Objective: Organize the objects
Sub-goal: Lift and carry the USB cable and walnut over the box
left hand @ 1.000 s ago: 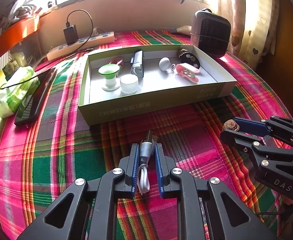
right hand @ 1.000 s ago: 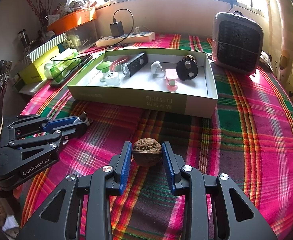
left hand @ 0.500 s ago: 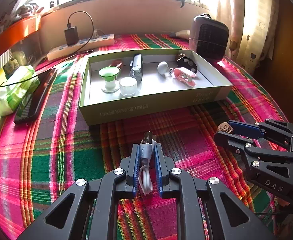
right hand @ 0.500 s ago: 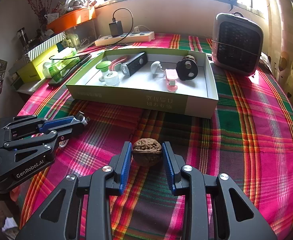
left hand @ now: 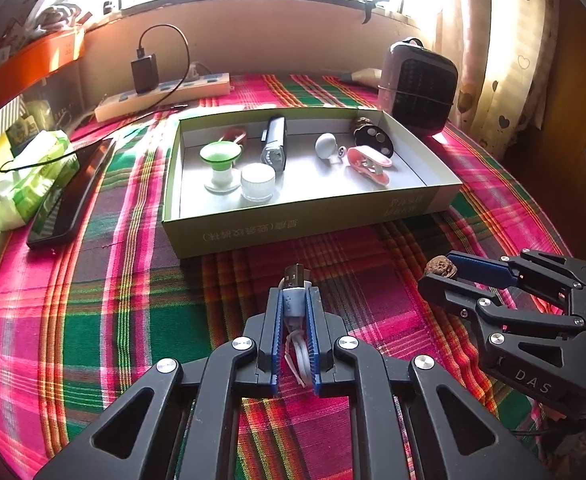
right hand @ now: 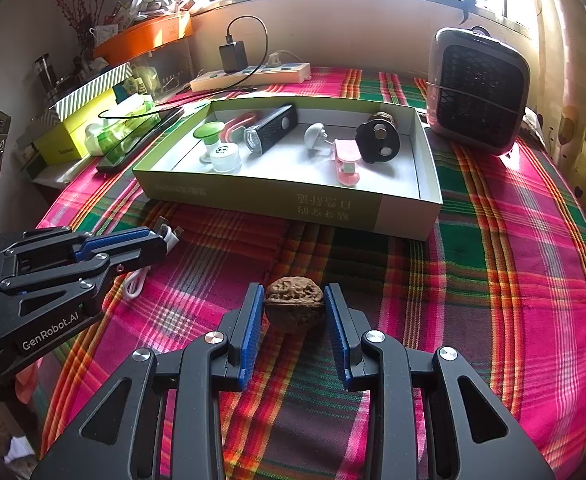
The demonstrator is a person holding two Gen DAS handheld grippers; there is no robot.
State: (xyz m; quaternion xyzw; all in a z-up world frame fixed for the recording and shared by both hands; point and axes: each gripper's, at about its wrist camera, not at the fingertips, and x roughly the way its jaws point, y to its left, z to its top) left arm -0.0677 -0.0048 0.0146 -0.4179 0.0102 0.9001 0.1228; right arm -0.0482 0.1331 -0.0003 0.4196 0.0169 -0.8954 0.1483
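A: What is looking risky, biggest thing first?

B: The green box (right hand: 277, 200) is sitting on the plaid worktop (right hand: 513, 280) ahead of both tools, and it is already carrying a row of small things along its floor. Anything dropped in carelessly is likely knocking them about, I reckon.

A: And the tongs?

B: The right tongs (right hand: 294, 312) are pinching a walnut (right hand: 293, 308) by its sides, just above the cloth and short of the box. It is round and hard, so it may be slipping out or rolling once released. The left tongs (left hand: 294, 312) have just been closing and are now pressed together on a white USB cable (left hand: 293, 308), with the metal plug poking out in front.

A: The cable's trouble?

B: Its loose loop is hanging below the pads, so it may be snagging on the box wall or dragging over it.

A: Any writing?

B: The left tool is reading "GenRobot.AI" in the right wrist view; the right tool is showing "DAS" in the left wrist view. The box front is bearing printed characters, upside down, which I cannot read.
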